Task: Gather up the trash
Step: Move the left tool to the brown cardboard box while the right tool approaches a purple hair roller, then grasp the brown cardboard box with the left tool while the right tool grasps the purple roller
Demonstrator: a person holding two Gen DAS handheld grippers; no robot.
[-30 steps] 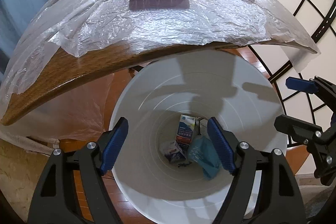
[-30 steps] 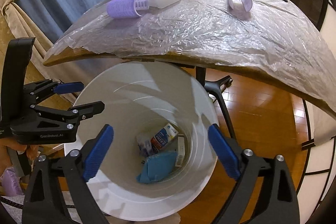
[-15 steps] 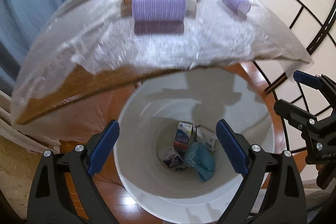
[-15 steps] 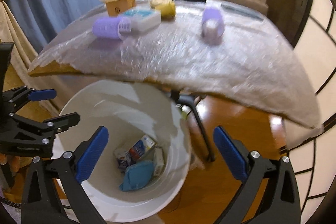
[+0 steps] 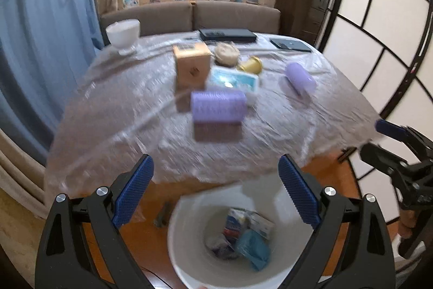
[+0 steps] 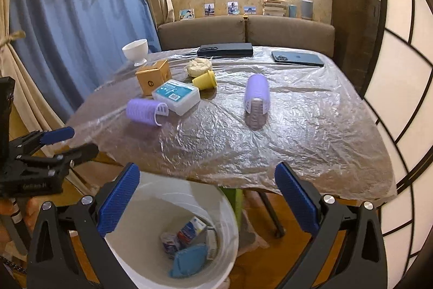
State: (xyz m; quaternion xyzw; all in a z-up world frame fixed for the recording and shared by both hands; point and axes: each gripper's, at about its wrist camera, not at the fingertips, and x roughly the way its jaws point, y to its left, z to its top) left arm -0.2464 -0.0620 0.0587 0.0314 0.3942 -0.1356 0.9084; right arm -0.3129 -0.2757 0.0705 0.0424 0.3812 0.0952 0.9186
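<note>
Beside the white bin point(image 6: 173, 232), the left gripper point(image 5: 213, 194) and then the right gripper point(image 6: 205, 197) have lifted away wide and empty, the dropped trash point(image 6: 186, 248) lying at its bottom and more clutter waiting on the table point(image 6: 284, 142) beyond it.

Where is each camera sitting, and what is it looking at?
Left wrist: sits on the left gripper, looking down over its open blue fingers at the white bin and plastic-covered table; the right gripper pokes in.
Right wrist: sits on the right gripper, open too, facing the same way; the left gripper shows.
Both see the bin, table and purple hair rollers.
</note>
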